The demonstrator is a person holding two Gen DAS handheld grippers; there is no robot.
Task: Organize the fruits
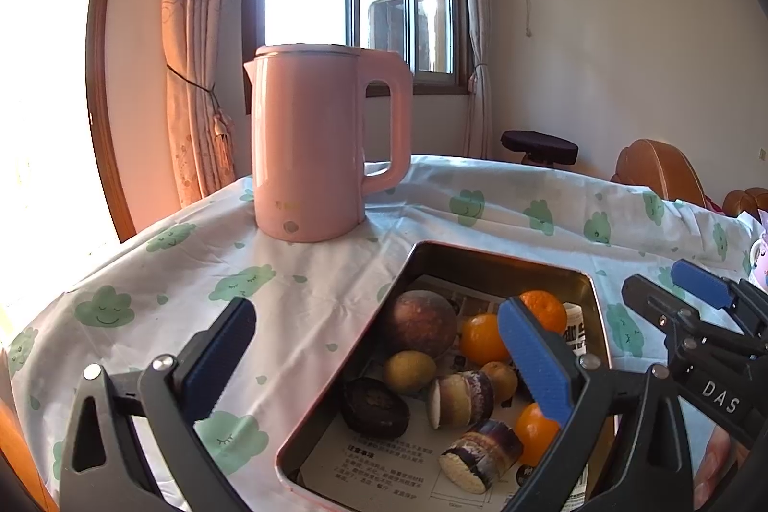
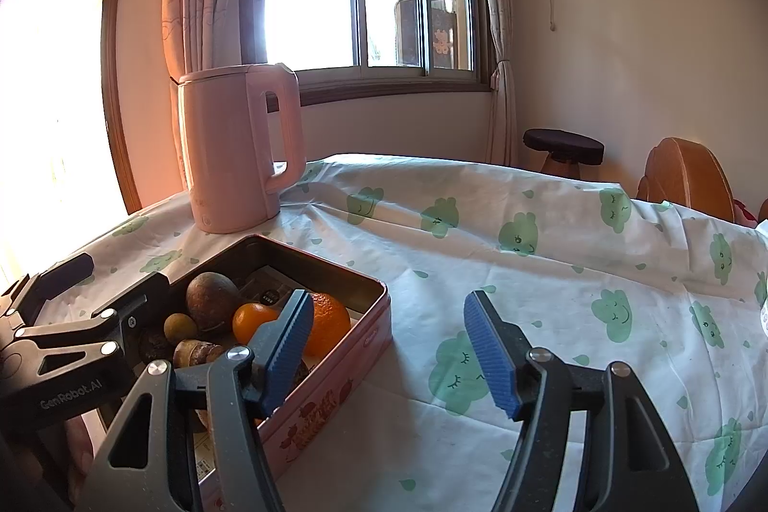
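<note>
A pink metal tin [image 1: 480,260] [image 2: 365,344] lined with printed paper holds the fruit: a large brown round fruit [image 1: 425,322] [image 2: 211,301], several oranges [image 1: 480,339] [image 2: 331,320], a small yellow-green fruit [image 1: 409,370], a dark fruit [image 1: 374,406] and two cut sugarcane pieces [image 1: 480,452]. My left gripper [image 1: 379,363] is open and empty, straddling the tin's left wall just above it. My right gripper [image 2: 389,353] is open and empty over the tin's right wall and the cloth; it also shows at the right of the left wrist view [image 1: 672,296].
A pink electric kettle [image 1: 321,142] [image 2: 240,147] stands on the cloud-print tablecloth [image 2: 528,272] behind the tin. Wooden chair backs [image 2: 686,176] and a dark stool [image 2: 564,147] are beyond the table's far edge. A patterned cup [image 1: 761,262] sits at the right edge.
</note>
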